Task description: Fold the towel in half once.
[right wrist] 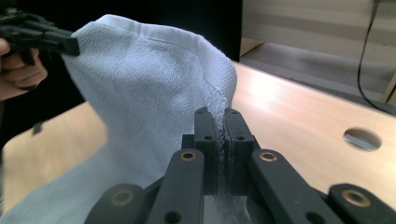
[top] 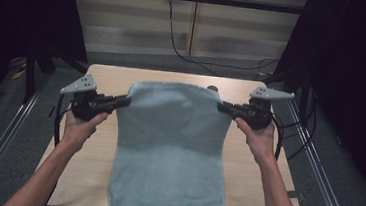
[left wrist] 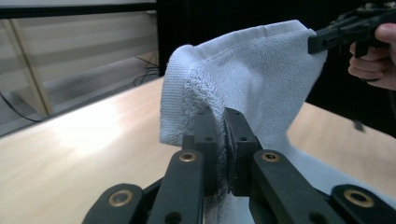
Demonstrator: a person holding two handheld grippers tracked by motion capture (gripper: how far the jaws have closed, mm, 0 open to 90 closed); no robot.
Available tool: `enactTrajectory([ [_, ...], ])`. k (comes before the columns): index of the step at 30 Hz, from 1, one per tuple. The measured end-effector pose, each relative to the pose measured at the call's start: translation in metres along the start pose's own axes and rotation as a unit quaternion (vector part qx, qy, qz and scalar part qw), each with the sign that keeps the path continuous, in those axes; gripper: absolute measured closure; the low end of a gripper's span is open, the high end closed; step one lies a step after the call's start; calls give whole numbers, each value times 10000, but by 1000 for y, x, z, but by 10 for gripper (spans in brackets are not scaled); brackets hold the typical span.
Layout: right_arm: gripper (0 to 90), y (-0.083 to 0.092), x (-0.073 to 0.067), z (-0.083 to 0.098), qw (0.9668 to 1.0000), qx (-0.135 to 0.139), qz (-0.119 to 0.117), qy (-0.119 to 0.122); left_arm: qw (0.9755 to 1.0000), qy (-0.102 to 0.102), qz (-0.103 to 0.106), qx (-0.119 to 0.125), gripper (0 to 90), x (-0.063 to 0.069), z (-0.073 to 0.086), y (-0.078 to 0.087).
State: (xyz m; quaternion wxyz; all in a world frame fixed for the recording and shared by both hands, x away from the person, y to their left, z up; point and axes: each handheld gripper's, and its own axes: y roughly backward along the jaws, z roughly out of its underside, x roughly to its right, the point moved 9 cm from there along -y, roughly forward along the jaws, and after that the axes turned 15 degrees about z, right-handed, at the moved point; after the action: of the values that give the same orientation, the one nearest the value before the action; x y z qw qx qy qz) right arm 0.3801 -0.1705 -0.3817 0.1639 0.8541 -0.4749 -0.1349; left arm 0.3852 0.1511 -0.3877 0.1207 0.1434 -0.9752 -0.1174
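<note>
A pale blue towel (top: 170, 142) hangs lifted at its far edge above the wooden table (top: 108, 76), its near end trailing over the table's front edge. My left gripper (top: 127, 99) is shut on the towel's far left corner, and my right gripper (top: 221, 105) is shut on the far right corner. In the left gripper view the towel (left wrist: 243, 79) is pinched between the jaws of my left gripper (left wrist: 223, 122), with the other gripper (left wrist: 327, 39) clamping the opposite corner. The right gripper view shows the towel (right wrist: 149, 79) nipped by my right gripper (right wrist: 222, 122), the other gripper (right wrist: 65, 44) at upper left.
A round hole (right wrist: 362, 138) is cut in the tabletop near the far right corner. Metal rails (top: 315, 170) run along both sides of the table. Black cables (top: 185, 53) lie on the floor beyond the far edge, before a slatted wall.
</note>
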Motion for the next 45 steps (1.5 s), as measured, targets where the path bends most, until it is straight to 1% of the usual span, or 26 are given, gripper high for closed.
enactTrajectory([
  [2,869,18,-15,19,9998,-72,-170,25,9998,82,155,-3,856,12,11,5],
  [3,869,18,-15,19,9998,-72,-170,25,9998,72,154,-80,856,17,17,8],
  [6,872,38,-30,47,9991,-314,-212,190,9992,191,266,-217,856,34,38,14],
  [7,872,38,-30,47,9991,-314,-212,190,9990,243,272,-267,856,38,46,15],
  [10,875,50,-38,66,9987,-414,-299,93,9967,417,464,-522,857,56,72,12],
  [11,876,51,-44,86,9973,-645,-342,106,9944,534,612,-674,857,65,90,8],
  [12,876,51,-44,86,9973,-645,-342,106,9944,534,612,-674,857,65,90,8],
  [15,875,51,-57,116,9946,-936,-445,93,9909,753,761,-818,857,76,115,2],
  [17,875,51,-63,134,9924,-1115,-516,62,9879,829,785,-1047,856,82,130,1],
  [18,875,51,-67,153,9895,-1330,-574,6,9851,963,824,-1161,856,92,143,2],
  [20,875,52,-72,173,9847,-1638,-586,50,9811,1072,864,-1356,856,100,158,4],
  [21,875,52,-76,183,9815,-1805,-642,68,9811,1072,864,-1356,856,100,158,4],
  [22,875,52,-76,183,9815,-1805,-642,68,9791,1053,910,-1482,856,104,165,4],
  [24,875,51,-82,198,9760,-2076,-654,119,9756,1082,781,-1741,856,105,179,2],
  [25,875,49,-83,203,9750,-2121,-656,114,9729,1103,750,-1889,855,101,187,0],
  [26,875,45,-85,210,9733,-2194,-677,58,9716,1096,683,-1983,855,94,194,-4],
  [29,875,41,-83,210,9745,-2157,-617,70,9733,1094,565,-1938,856,87,193,-7],
  [31,876,37,-77,209,9748,-2181,-304,355,9737,1093,420,-1954,856,78,191,-12],
  [32,876,34,-74,209,9746,-2197,-281,346,9737,1089,359,-1970,857,72,189,-15],
  [33,877,25,-65,206,9755,-2174,-270,208,9742,1044,281,-1982,857,65,188,-17],
  [37,877,7,-51,197,9755,-2182,-127,236,9756,933,-108,-1986,857,27,176,-31],
  [38,877,-6,-44,191,9753,-2192,-7,257,9751,932,-182,-2005,858,15,173,-35],
  [39,877,-6,-44,191,9753,-2192,-7,257,9751,939,-252,-1994,858,4,170,-39],
  [41,877,-20,-36,185,9756,-2177,84,286,9754,1073,-320,-1899,858,-17,164,-46],
  [43,877,-40,-22,176,9762,-2153,187,167,9762,1086,-437,-1825,858,-35,160,-51],
  [45,877,-46,-18,173,9758,-2168,255,163,9764,1171,-526,-1738,858,-48,158,-55],
])
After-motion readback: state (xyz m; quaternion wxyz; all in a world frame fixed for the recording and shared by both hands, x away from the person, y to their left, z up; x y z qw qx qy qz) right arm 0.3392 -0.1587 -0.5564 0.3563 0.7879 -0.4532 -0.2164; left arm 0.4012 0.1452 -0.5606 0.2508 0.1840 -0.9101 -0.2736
